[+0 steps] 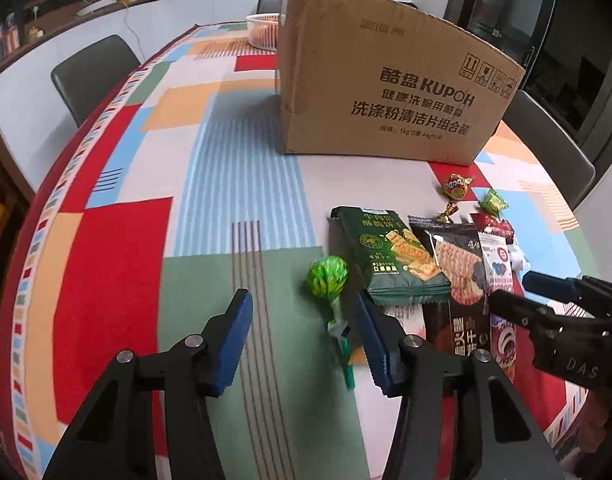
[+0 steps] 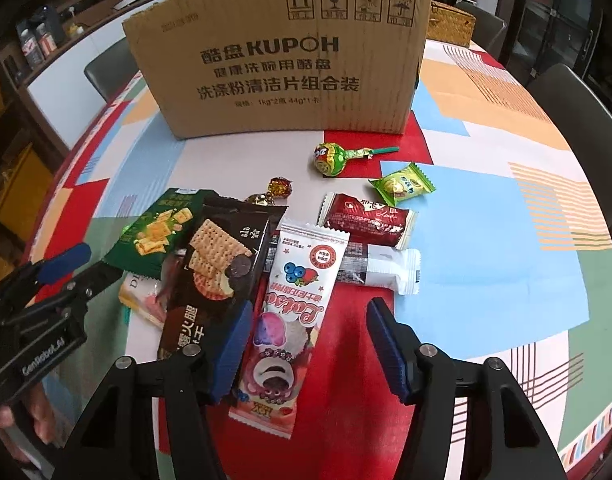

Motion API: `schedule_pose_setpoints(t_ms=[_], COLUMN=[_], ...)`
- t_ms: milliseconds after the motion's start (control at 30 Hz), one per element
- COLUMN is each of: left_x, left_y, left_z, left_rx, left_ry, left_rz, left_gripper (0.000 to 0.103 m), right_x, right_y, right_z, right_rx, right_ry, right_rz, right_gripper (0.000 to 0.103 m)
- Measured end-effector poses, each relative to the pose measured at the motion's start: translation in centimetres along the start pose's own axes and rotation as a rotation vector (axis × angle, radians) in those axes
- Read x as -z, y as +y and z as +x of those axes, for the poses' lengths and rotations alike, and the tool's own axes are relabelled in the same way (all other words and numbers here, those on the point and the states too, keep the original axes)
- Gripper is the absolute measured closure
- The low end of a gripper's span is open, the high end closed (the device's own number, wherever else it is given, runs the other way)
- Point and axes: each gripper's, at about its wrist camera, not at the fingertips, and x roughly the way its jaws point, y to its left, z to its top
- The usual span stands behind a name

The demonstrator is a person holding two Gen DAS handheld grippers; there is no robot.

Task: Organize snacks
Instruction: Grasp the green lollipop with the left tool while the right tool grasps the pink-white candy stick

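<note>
Snacks lie in a loose heap on the patterned tablecloth (image 2: 486, 208), at 6 o'clock from the cardboard box (image 2: 281, 56). Left gripper (image 1: 303, 332) stands partly open around the green lollipop (image 1: 328, 276), its pads not pressing it. Right gripper (image 2: 308, 344) is about half open over the pink Lotso packet (image 2: 289, 312), which lies between the fingers, apart from the right pad.

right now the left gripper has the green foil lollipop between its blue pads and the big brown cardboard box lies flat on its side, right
Not quite: the brown cardboard box stands upright on the table, as the left wrist view shows. The green foil lollipop does lie between the left gripper's open blue pads.
</note>
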Motion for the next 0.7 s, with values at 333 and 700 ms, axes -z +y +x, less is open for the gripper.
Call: schedule_pose_setpoints(t_ms=[333, 700], left_x=[-1.2, -0.8], left_y=[-0.3, -0.9], left_z=[2.1, 2.1], left_rx=[0.053, 0.070], left_ry=[0.012, 0.040], left_rz=[0.002, -0.001], left_gripper=[0.067, 0.078], right_x=[-0.1, -0.4], right_y=[-0.1, -0.3], right_z=[1.1, 1.7], right_rx=[-0.016, -0.060], right_ry=[0.035, 0.035], right_rz=[0.011, 0.035], right_gripper=[0.051, 0.070])
